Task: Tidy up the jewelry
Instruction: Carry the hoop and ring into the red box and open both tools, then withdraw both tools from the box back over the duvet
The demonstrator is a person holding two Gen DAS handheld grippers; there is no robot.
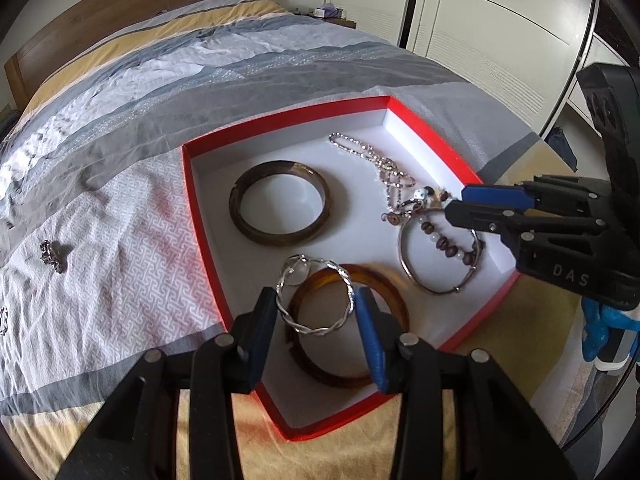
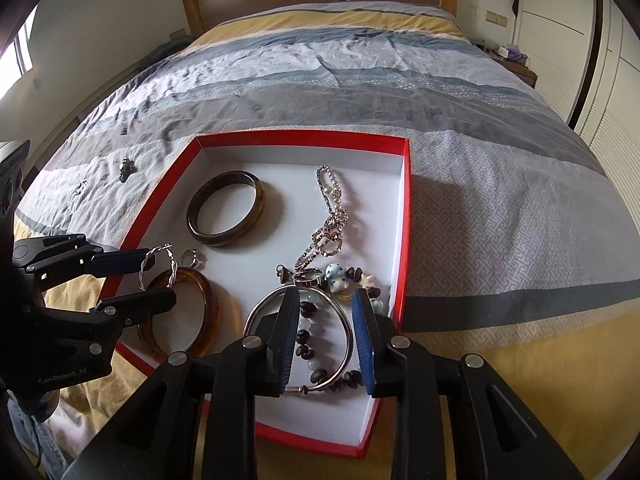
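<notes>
The left tongs (image 1: 316, 312) pinch a twisted silver bangle (image 1: 314, 300), lifted above an amber bangle (image 1: 352, 332) that lies in the near corner of the red box (image 1: 200, 216). The right tongs (image 2: 326, 332) stand spread, touching nothing, poised over a thin silver bangle (image 2: 348, 332) and a string of brown and white beads (image 2: 306, 338) lying across it. At twelve o'clock from those beads a silver chain (image 2: 330, 216) snakes up the white floor; at eleven o'clock sits a dark bangle (image 2: 226, 214). Outside the box, at about ten o'clock, a small dark trinket (image 2: 125, 169) rests on the striped bedspread (image 2: 500, 208).
</notes>
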